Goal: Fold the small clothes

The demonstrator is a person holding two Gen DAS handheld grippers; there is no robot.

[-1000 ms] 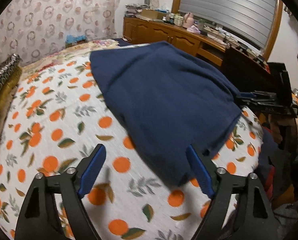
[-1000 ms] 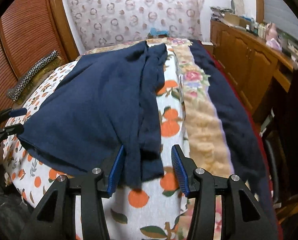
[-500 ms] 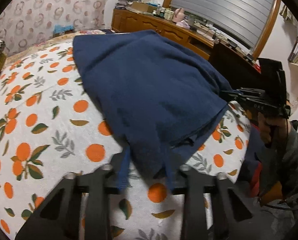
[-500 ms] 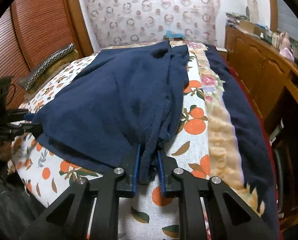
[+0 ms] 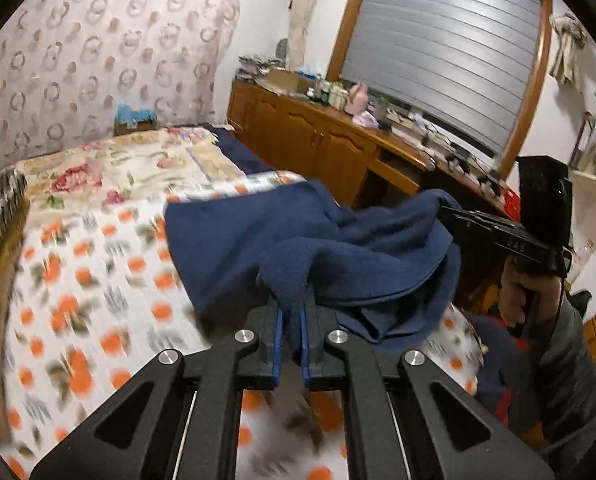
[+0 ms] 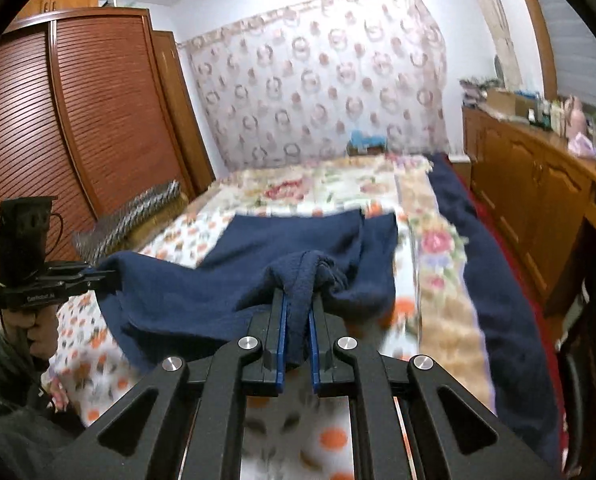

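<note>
A wooden sideboard [image 5: 318,140] crowded with small things runs along the upper right of the left view; a brown slatted wardrobe [image 6: 78,120] fills the upper left of the right view. Lettering on the gripper bodies is too small to read. One navy garment [image 5: 358,256] hangs mid-frame above the orange-print bedspread [image 5: 78,280]. Two grippers, left gripper [image 5: 292,312] and right gripper [image 6: 298,312], each pinch a bunched corner, jaws having just closed on cloth.
</note>
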